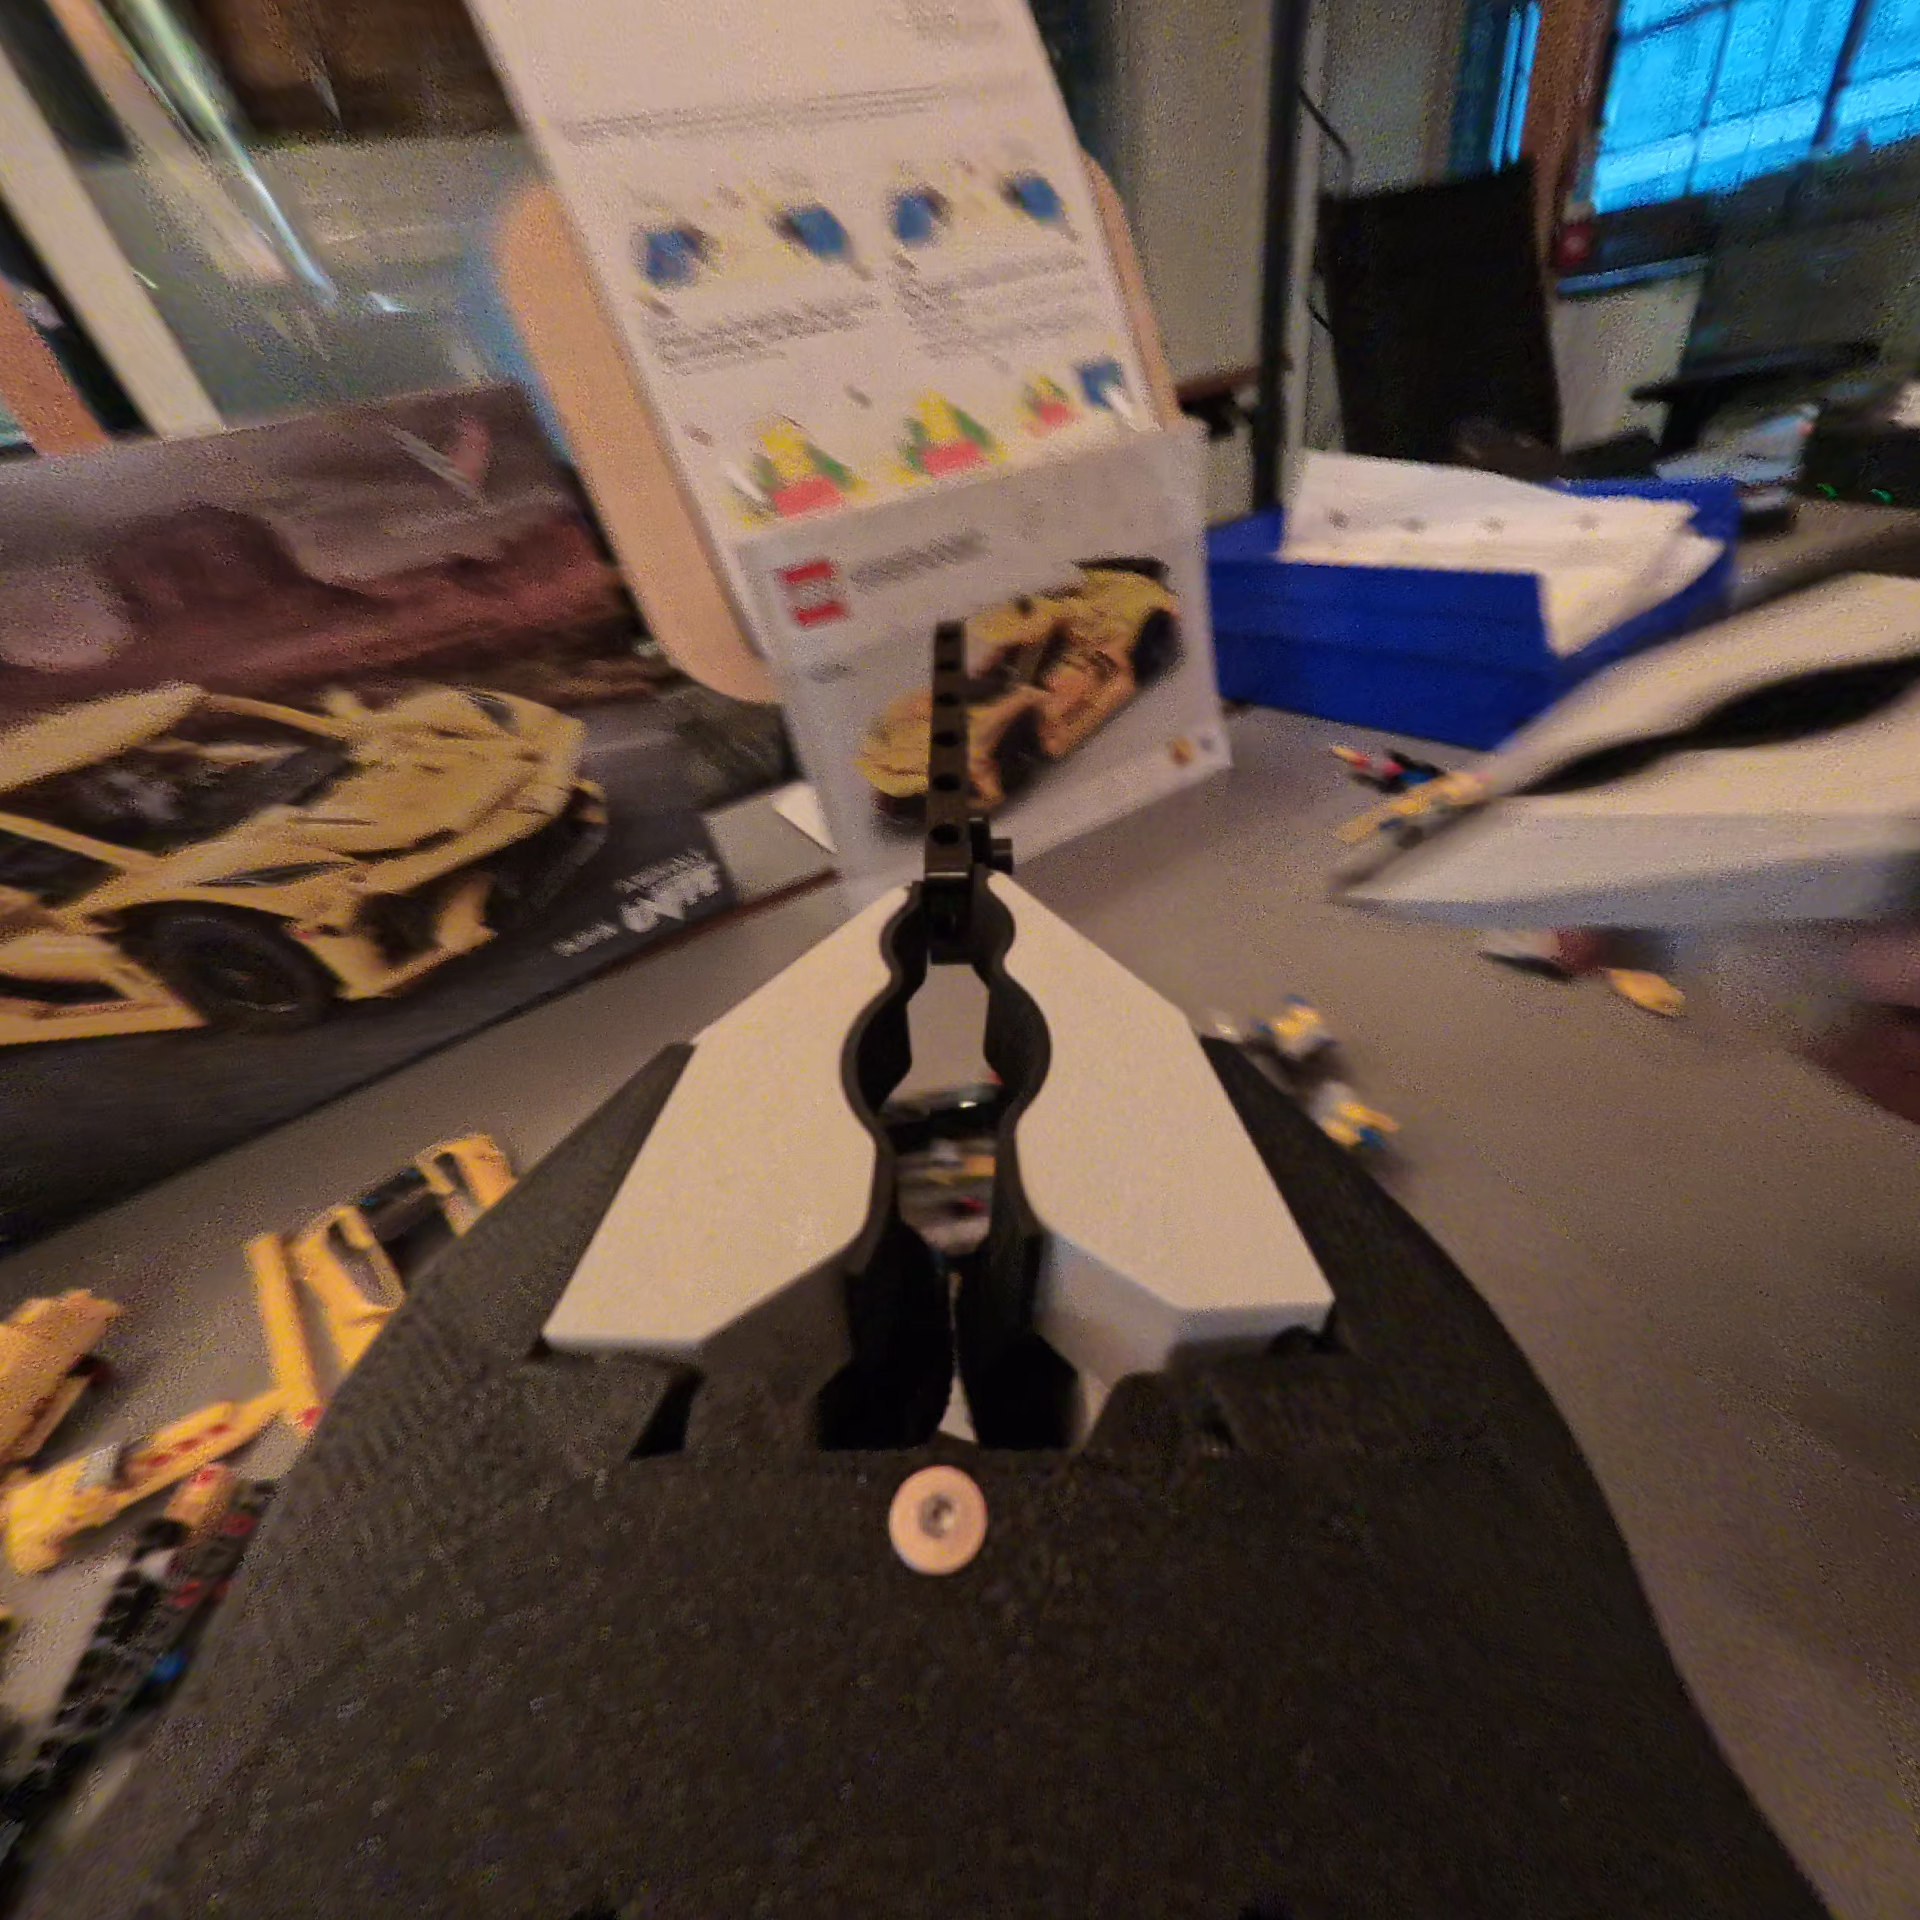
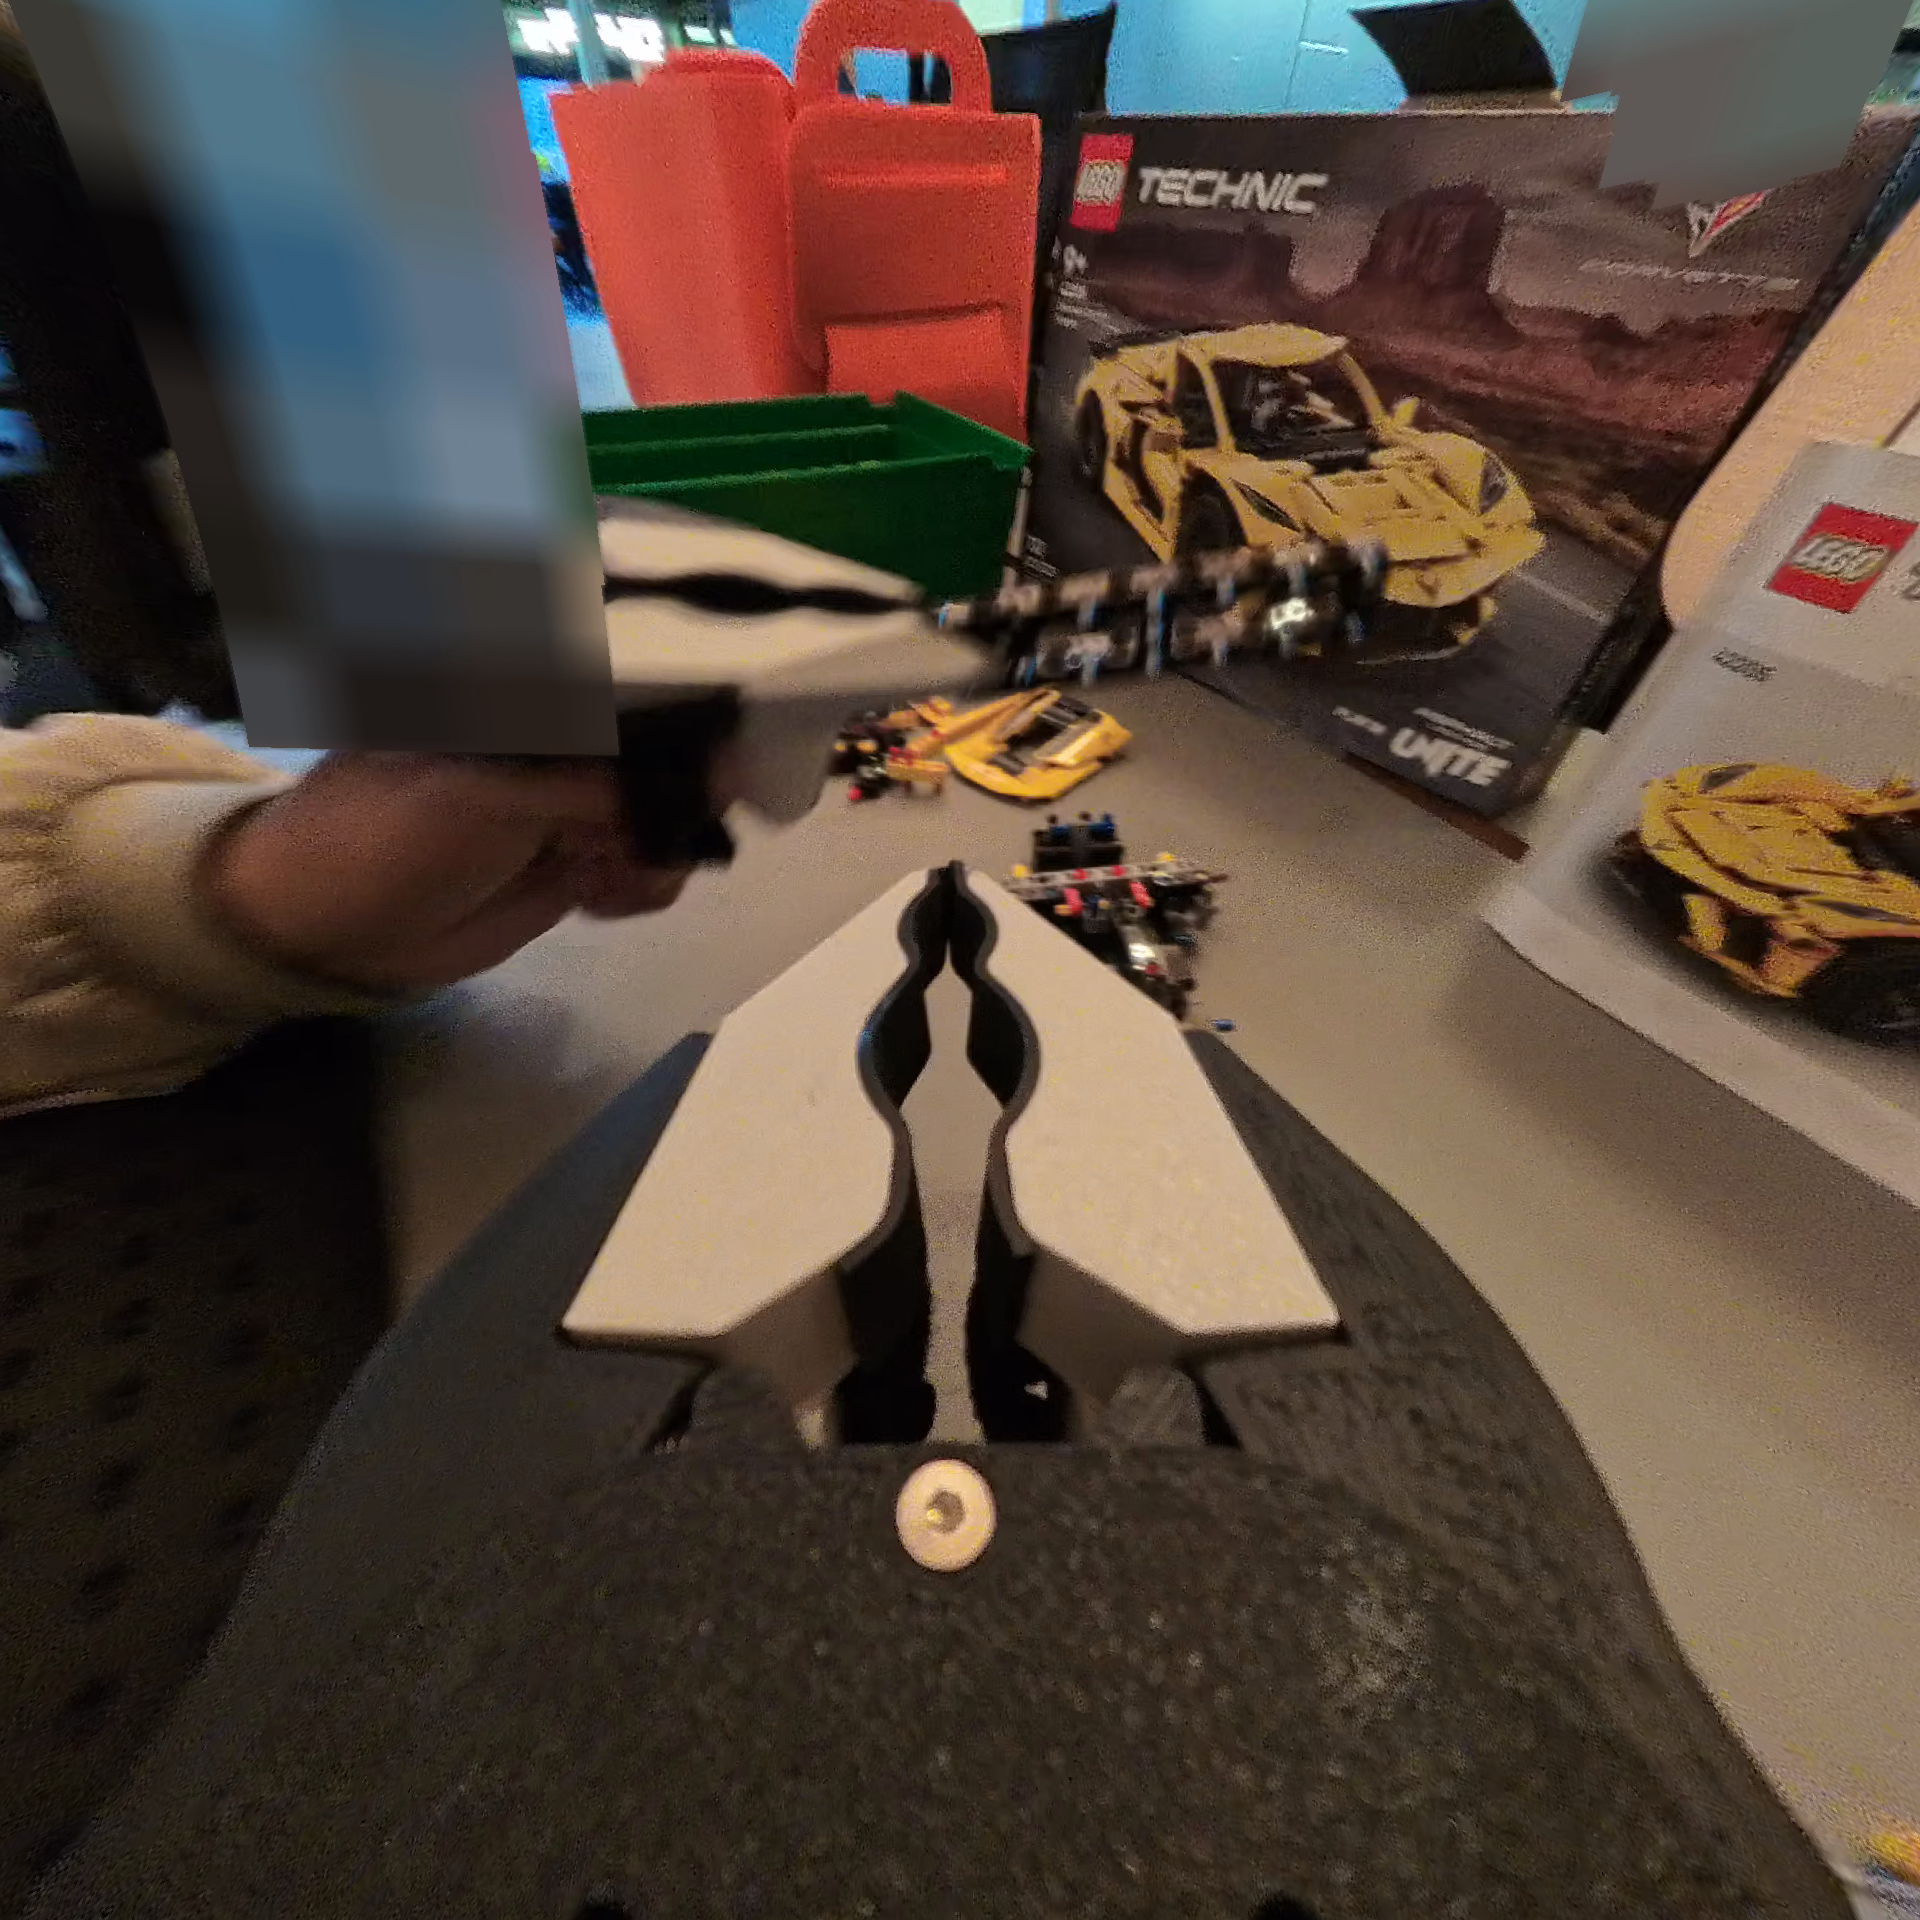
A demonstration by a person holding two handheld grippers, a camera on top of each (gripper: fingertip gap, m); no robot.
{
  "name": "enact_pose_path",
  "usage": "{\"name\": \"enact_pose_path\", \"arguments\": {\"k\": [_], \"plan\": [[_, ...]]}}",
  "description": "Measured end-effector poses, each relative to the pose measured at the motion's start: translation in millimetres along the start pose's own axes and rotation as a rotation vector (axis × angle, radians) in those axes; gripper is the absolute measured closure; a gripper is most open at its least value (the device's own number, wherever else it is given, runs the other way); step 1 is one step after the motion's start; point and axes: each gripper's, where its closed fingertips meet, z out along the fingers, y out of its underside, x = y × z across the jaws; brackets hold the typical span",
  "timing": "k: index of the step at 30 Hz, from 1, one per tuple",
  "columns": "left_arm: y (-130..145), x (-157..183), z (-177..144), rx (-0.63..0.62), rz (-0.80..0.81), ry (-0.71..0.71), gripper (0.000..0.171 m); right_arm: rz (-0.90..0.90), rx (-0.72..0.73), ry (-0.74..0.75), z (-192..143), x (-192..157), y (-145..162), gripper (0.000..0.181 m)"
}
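My left gripper (image 1: 951,902) is shut on a black beam-and-pin frame (image 1: 948,743), which stands out edge-on past its tips. In the right wrist view the same gripper (image 2: 914,608) holds that long black frame (image 2: 1164,613) level above the grey table, with a person's hand (image 2: 416,862) behind it. My right gripper (image 2: 951,881) is shut with nothing between its tips, low over the table. A black chassis piece (image 2: 1122,920) lies just right of its tips. The right gripper also shows, blurred, in the left wrist view (image 1: 1662,790).
A yellow car body section (image 2: 1023,743) and loose pieces lie mid-table. The car kit box (image 2: 1403,416) stands behind, with a green bin (image 2: 831,478) and an orange bag (image 2: 810,229) to its left. A booklet (image 1: 1018,686), a blue bin (image 1: 1455,634) and yellow parts (image 1: 312,1299) are nearby.
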Motion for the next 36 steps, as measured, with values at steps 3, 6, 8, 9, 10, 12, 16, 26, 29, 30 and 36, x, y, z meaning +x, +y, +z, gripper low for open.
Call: {"name": "enact_pose_path", "arguments": {"k": [3,6,8,9,10,12,16,26,29,30,36], "plan": [[-1,-58,-5,0.032,-0.322,0.053,0.165,-0.056,-0.01,-0.001,0,-4,6,0.181],[-24,-7,-21,0.157,-0.278,0.325,0.164,0.105,0.02,-0.101,11,-3,6,0.181],[-46,16,-35,0.275,-0.296,0.501,0.165,0.234,0.094,-0.137,7,7,-3,0.177],[-48,29,-41,0.283,-0.3,0.608,0.164,0.314,0.117,-0.175,2,12,-5,0.165],[-49,39,-46,0.283,-0.326,0.695,0.164,0.397,0.141,-0.221,-5,16,-9,0.156],[-47,52,-51,0.294,-0.237,0.73,0.164,0.474,0.235,-0.284,-21,24,-23,0.148],[-17,60,-39,0.261,0.436,0.436,0.164,0.519,0.198,-0.349,-24,24,-22,0.134],[10,98,-33,0.301,0.989,0.212,0.164,0.775,0.138,-0.469,-3,9,-12,0.158],[21,104,-30,0.151,0.686,0.372,0.144,0.62,0.223,-0.361,-15,25,-20,0.16],[23,105,-29,0.094,0.529,0.445,0.132,0.561,0.284,-0.333,-21,30,-27,0.16],[1,100,-31,0.079,0.08,0.62,0.118,0.5,0.277,-0.426,-22,8,-32,0.16]]}}
